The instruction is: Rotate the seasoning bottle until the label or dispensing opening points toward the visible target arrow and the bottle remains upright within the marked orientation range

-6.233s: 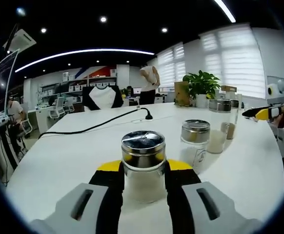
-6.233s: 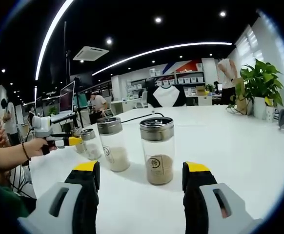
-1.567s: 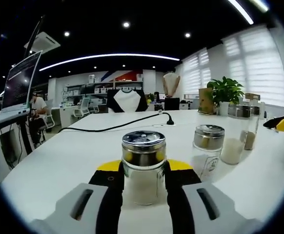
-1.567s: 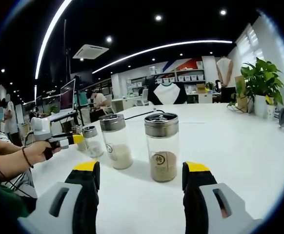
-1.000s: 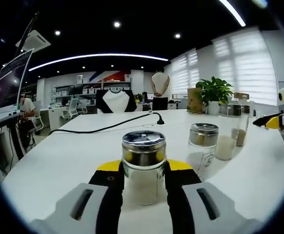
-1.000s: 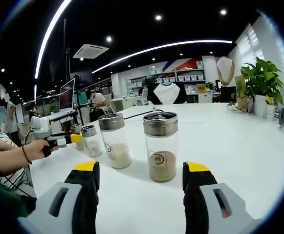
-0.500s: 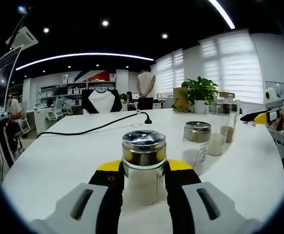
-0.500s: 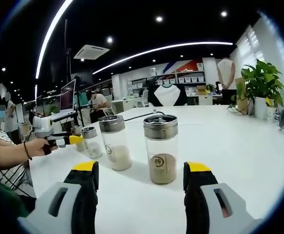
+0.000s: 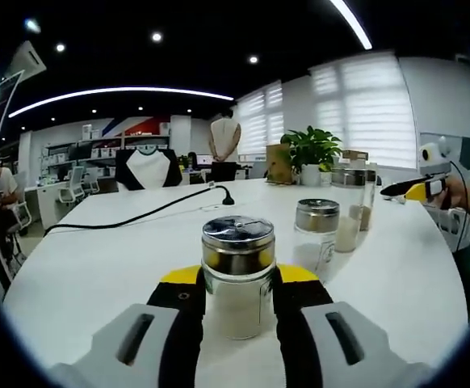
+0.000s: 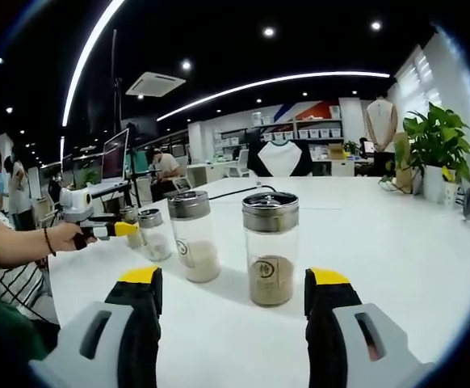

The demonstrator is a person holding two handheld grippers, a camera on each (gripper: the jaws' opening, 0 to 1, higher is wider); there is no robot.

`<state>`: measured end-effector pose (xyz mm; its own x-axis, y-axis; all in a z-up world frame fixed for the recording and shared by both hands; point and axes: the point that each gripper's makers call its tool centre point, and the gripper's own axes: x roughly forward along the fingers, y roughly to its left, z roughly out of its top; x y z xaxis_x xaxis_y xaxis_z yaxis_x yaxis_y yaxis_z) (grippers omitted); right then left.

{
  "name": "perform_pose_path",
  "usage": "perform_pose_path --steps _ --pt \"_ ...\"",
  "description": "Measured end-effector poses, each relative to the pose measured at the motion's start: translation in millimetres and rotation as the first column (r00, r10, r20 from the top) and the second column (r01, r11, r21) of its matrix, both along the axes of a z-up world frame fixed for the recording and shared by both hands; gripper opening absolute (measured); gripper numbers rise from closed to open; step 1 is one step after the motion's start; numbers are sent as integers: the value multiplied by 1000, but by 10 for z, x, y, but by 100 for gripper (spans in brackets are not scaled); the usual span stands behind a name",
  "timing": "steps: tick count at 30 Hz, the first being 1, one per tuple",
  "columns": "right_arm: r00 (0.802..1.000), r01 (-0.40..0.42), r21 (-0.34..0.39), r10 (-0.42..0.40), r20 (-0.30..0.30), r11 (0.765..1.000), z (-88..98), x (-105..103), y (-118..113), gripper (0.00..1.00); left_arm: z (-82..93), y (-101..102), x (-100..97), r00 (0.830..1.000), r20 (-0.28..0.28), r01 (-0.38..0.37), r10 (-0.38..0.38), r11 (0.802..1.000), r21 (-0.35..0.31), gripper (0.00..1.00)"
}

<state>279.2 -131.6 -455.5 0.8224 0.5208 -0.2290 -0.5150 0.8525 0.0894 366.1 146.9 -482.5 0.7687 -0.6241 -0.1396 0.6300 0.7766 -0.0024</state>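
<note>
A glass seasoning bottle [image 9: 237,242] with a steel lid and pale powder stands upright on the white table [image 9: 98,275]. My left gripper [image 9: 237,279] is shut on it, the black and yellow jaws pressing both sides. In the right gripper view my right gripper [image 10: 233,283] stands open and low over the table. Just ahead of it is a bottle of brown seasoning [image 10: 270,246], round label facing me, touched by neither jaw. A hand holds the left gripper [image 10: 110,229] far to the left there. The right gripper [image 9: 417,190] shows at the right edge of the left gripper view.
A short bottle [image 9: 316,234] and taller bottles [image 9: 348,210] stand right of the held one; the white-powder bottle [image 10: 193,236] and a small bottle [image 10: 150,234] stand beside the brown one. A black cable [image 9: 138,217] crosses the table. A potted plant [image 9: 309,152] sits far off.
The left gripper view has swung round, the room and neighbouring bottles sliding left, while the bottle stays clamped between the jaws. The right gripper view is nearly unchanged.
</note>
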Motion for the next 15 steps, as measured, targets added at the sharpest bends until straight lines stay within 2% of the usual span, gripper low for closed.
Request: perform_pose_path --steps 8,15 --pt "1000 4 -2 -4 -6 1000 -21 4 -15 73 1 -19 -12 996 8 85 -85 996 -3 34" --pt "1000 3 -1 -3 -8 1000 -23 -1 -19 73 5 -36 -21 993 12 116 -116 993 -2 34"
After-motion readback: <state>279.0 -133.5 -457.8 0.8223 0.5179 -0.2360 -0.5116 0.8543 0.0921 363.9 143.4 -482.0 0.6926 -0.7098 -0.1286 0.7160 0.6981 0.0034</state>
